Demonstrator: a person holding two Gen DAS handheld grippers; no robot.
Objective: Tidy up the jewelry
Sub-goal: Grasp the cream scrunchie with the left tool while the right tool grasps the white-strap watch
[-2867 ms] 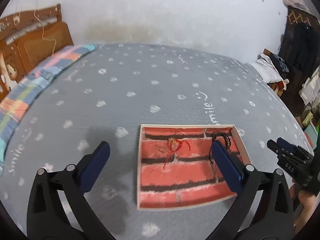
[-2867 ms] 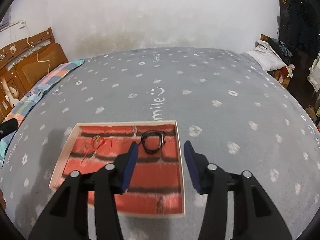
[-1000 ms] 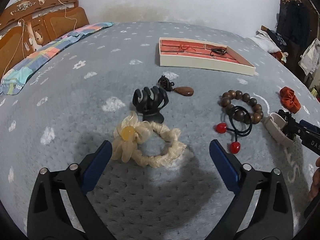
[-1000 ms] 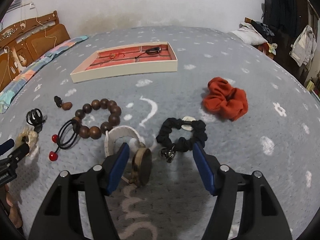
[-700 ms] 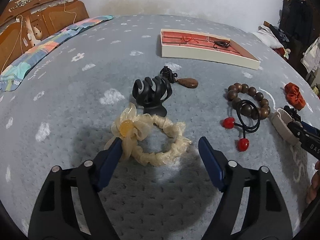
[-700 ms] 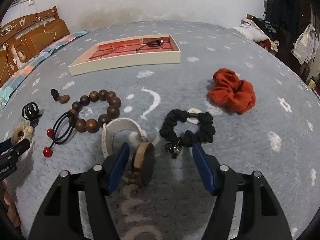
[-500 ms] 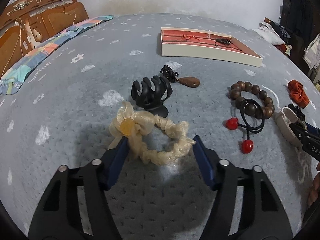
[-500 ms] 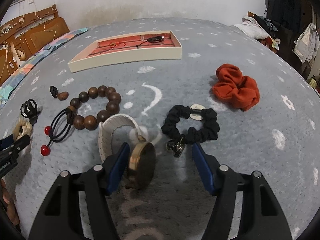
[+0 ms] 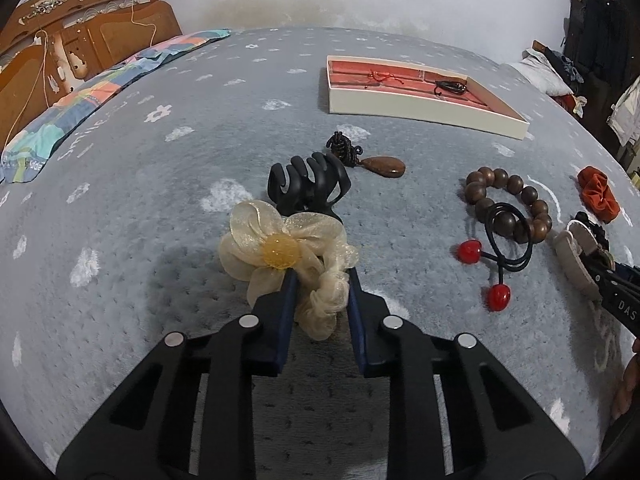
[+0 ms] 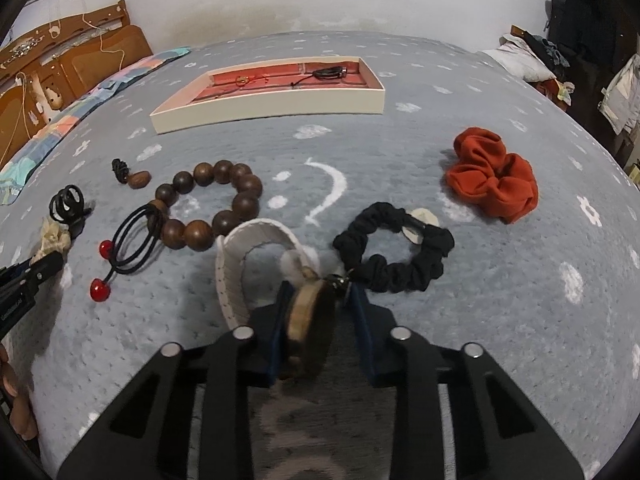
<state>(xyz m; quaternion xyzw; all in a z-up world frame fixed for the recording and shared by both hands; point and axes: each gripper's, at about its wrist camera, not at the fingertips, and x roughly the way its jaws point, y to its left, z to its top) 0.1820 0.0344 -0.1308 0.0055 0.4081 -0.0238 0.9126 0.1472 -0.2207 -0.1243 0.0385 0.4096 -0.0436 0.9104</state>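
Both pairs of fingers have just closed, left gripper (image 9: 320,280) on the cream scrunchie (image 9: 296,258), right gripper (image 10: 318,298) on the watch (image 10: 308,312), the tray (image 10: 280,110) lying ahead

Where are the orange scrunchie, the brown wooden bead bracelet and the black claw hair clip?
orange scrunchie (image 10: 494,186), right wrist view, middle of the folds
brown wooden bead bracelet (image 10: 245,204), right wrist view, a right-side bead
black claw hair clip (image 9: 308,184), left wrist view, its curved teeth

Dim, soft-shadowed, fisheye-warped edges
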